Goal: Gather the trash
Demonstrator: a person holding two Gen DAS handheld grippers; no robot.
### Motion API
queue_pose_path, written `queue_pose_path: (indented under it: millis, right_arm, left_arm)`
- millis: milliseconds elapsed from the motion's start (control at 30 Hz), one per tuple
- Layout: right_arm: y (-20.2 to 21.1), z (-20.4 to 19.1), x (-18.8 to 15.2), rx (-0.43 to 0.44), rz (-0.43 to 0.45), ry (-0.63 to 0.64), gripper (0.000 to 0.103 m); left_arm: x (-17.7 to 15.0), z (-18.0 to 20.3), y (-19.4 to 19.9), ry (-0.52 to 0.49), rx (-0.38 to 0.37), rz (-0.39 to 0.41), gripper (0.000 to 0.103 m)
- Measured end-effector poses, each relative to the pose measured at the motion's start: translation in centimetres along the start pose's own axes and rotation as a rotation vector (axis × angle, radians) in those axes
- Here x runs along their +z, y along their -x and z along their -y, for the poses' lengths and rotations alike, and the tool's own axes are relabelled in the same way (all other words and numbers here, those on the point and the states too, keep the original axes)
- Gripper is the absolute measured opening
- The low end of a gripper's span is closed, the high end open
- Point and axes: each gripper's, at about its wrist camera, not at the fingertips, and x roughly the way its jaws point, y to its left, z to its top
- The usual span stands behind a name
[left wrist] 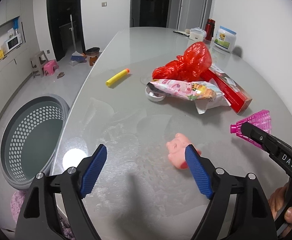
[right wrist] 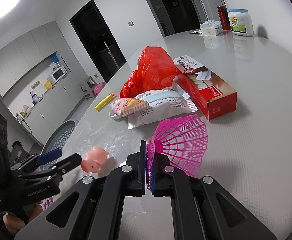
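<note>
My left gripper (left wrist: 147, 160) is open over the grey table (left wrist: 142, 40), its blue pads (left wrist: 94, 170) wide apart. A pink toy pig (left wrist: 176, 150) lies on the table just ahead of the right pad. In the right wrist view the pig (right wrist: 95, 157) sits by the left gripper's tip. My right gripper (right wrist: 150, 160) is shut on a pink plastic shuttlecock (right wrist: 182, 144), also seen in the left wrist view (left wrist: 254, 128). A red plastic bag (left wrist: 186, 62), a pink snack wrapper (left wrist: 186, 90), a red box (left wrist: 230, 88) and a yellow foam dart (left wrist: 117, 78) lie further back.
A grey perforated basket (left wrist: 30, 138) stands on the floor beside the table's left edge. A small white lid (left wrist: 154, 97) lies under the wrapper. A white jar (left wrist: 225, 38), red bottle (left wrist: 209, 28) and tissue pack (left wrist: 197, 34) stand at the far end. Stools and a bin are on the floor.
</note>
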Motion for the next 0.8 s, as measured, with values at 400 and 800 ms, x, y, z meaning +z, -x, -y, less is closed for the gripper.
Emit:
queue_pose_path:
  millis: [400, 800]
  right_arm:
    - [1.2, 1.6, 0.0, 0.01, 0.025, -0.035, 0.004]
    - [1.5, 2.0, -0.1, 0.033, 0.032, -0.043, 0.004]
  left_arm:
    - [0.3, 2.9, -0.9, -0.056, -0.026, -0.008, 0.08]
    - [0.4, 5.1, -1.9, -0.092, -0.048, -0.026, 0.082]
